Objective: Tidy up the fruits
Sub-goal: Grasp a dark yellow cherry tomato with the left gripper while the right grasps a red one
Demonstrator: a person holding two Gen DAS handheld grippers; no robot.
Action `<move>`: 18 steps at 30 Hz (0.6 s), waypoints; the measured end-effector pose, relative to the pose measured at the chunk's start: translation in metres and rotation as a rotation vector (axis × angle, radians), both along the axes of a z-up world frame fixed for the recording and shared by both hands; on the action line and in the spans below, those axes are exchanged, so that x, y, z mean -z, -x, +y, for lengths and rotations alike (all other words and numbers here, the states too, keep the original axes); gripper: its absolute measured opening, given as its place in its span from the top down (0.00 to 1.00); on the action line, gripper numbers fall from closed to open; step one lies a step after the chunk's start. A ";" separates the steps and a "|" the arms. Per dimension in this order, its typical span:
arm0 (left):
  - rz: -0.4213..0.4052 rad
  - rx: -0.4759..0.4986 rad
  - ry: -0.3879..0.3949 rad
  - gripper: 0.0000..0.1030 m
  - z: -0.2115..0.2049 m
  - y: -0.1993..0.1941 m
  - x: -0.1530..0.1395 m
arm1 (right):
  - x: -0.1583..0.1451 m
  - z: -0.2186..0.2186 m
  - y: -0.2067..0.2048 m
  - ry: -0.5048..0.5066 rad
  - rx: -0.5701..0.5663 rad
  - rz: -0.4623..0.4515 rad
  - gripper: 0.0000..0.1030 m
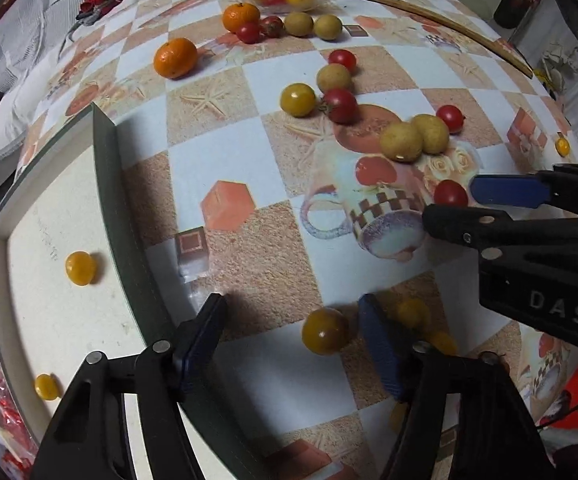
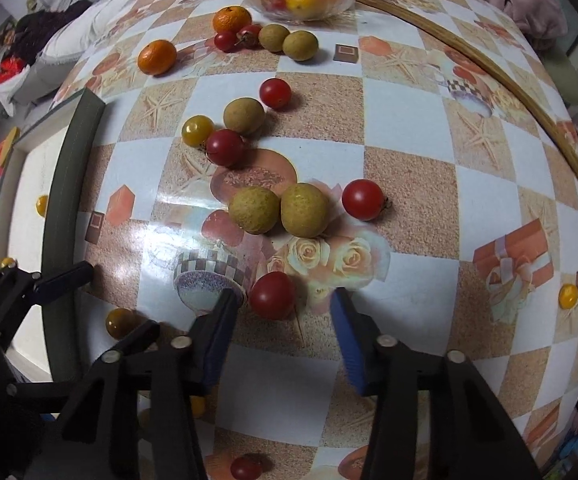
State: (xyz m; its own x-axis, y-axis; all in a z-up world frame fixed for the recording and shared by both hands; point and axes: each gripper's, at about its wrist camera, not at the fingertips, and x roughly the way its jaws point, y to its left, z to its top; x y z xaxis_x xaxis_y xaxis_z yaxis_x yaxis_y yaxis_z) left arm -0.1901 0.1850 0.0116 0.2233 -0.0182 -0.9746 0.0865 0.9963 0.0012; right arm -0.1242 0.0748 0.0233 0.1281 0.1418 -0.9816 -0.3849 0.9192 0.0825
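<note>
My left gripper (image 1: 293, 320) is open, low over the table, with a yellow cherry tomato (image 1: 325, 330) between its fingers, near the right one. My right gripper (image 2: 285, 300) is open around a red cherry tomato (image 2: 271, 295), which sits close to its left finger; this shows in the left wrist view too (image 1: 451, 193). Two tan longans (image 2: 279, 210) and a red tomato (image 2: 363, 199) lie just beyond. A white tray (image 1: 49, 320) with a green rim at the left holds two small yellow tomatoes (image 1: 81, 267). A glass bowl (image 2: 301, 12) of oranges stands at the far edge.
More longans, red and yellow tomatoes and two mandarins (image 1: 175, 58) are scattered across the patterned tablecloth. A bamboo stick (image 2: 489, 80) lies along the far right. A small yellow tomato (image 2: 568, 295) sits at the right edge. Bedding and clutter surround the table.
</note>
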 end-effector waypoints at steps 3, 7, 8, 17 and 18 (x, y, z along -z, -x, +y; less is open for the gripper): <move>-0.007 0.020 0.006 0.51 -0.005 0.003 -0.002 | 0.000 0.002 -0.001 -0.003 -0.009 -0.006 0.74; -0.013 0.039 0.029 0.79 -0.011 0.005 -0.004 | -0.001 -0.005 -0.003 -0.060 0.021 0.015 0.77; -0.009 0.030 0.045 0.79 -0.010 0.005 -0.005 | -0.002 -0.009 -0.002 -0.077 0.029 0.020 0.77; 0.028 -0.103 0.237 0.79 0.027 0.008 -0.013 | -0.013 -0.033 0.006 -0.141 0.083 0.035 0.77; 0.024 -0.101 0.235 0.79 0.029 0.009 -0.016 | -0.014 -0.034 0.006 -0.144 0.084 0.034 0.77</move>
State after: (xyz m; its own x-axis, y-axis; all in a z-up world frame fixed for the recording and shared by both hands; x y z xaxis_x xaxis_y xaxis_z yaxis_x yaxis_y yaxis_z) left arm -0.1991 0.2136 0.0273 0.2120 -0.2237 -0.9513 -0.0166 0.9725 -0.2323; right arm -0.1304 0.0413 0.0376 0.1122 0.2714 -0.9559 -0.3021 0.9257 0.2274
